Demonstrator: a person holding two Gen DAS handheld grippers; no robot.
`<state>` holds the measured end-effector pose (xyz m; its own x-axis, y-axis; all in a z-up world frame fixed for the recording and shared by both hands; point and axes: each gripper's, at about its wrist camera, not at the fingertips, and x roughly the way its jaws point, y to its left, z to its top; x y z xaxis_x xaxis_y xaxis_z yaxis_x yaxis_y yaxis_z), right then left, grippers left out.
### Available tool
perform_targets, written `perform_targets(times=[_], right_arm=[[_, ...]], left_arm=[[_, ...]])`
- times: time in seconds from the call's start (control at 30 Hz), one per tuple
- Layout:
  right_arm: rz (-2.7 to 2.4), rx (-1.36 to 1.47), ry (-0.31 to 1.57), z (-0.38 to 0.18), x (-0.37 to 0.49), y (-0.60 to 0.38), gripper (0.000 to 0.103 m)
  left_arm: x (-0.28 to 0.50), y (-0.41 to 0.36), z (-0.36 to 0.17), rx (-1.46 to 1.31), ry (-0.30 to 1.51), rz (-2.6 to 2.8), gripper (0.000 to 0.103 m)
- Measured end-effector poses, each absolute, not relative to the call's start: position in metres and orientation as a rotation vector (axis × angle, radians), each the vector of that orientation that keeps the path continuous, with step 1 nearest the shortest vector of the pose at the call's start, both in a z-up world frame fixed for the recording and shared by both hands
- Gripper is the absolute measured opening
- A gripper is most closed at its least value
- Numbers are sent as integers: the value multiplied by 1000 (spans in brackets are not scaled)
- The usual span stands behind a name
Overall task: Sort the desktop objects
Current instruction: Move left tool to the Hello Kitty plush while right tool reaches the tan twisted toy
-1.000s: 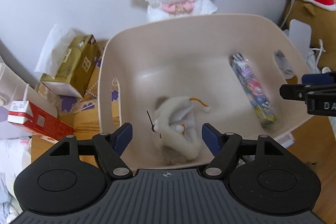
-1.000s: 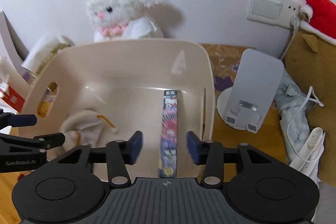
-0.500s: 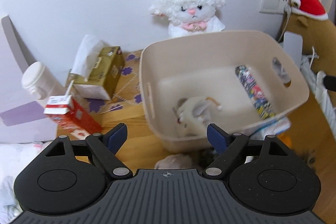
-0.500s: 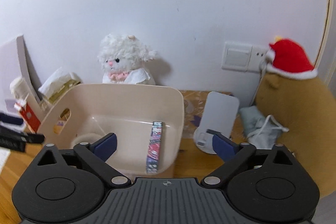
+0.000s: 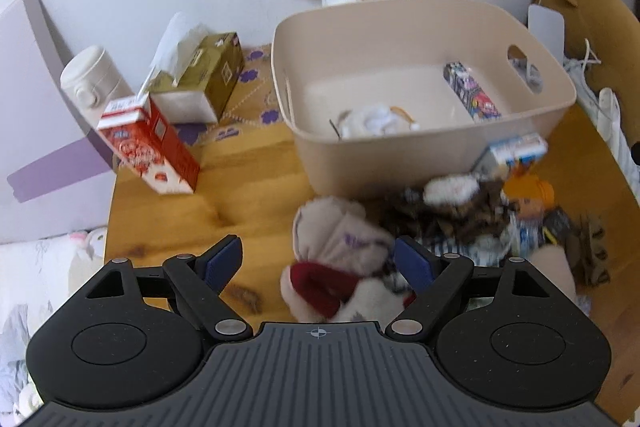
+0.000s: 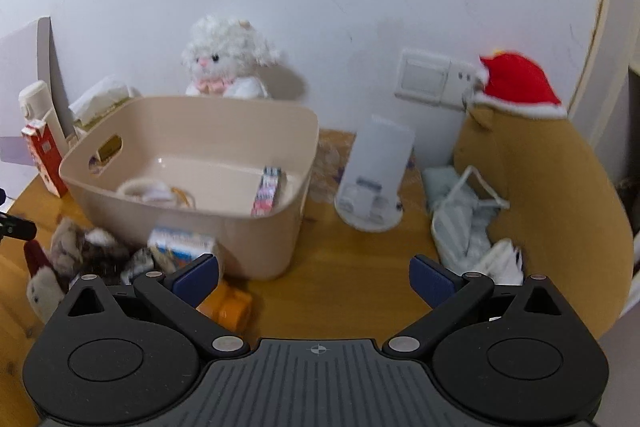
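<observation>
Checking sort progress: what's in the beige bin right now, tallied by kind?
White plush toy: 1
Long printed packet: 1
Total in the beige bin: 2
</observation>
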<state>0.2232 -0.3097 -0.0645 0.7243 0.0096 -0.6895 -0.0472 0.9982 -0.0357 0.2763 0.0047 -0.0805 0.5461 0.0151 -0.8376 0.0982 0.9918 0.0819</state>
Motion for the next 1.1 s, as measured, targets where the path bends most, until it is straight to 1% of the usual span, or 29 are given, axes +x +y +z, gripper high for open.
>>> perform_targets(times=[0.37,0.63,0.87,1.0,1.03,1.07,1.1], right_arm=[[10,1,894,-109,202,-316,103],[27,0,995,-142,203,-303,103],[29,-5,1037,-154,206,-298,103],[18,11,1045,-158,210,-299,103],[17,10,1044,-159,211,-299,102],[19,12,1044,-159,212,-298,97],[24,13,1051,-160,213,-298,95]], left_arm=[[250,15,-115,24,1100,1,85],[249,10,-132,-9,1110,24,85],[257,5,-144,-39,1129,79,85],[263,6,-151,-100,1146,73,85],[264,6,-152,-109,1147,71,85],[265,5,-153,-113,1146,68,85],[267,4,-154,-113,1148,65,85]])
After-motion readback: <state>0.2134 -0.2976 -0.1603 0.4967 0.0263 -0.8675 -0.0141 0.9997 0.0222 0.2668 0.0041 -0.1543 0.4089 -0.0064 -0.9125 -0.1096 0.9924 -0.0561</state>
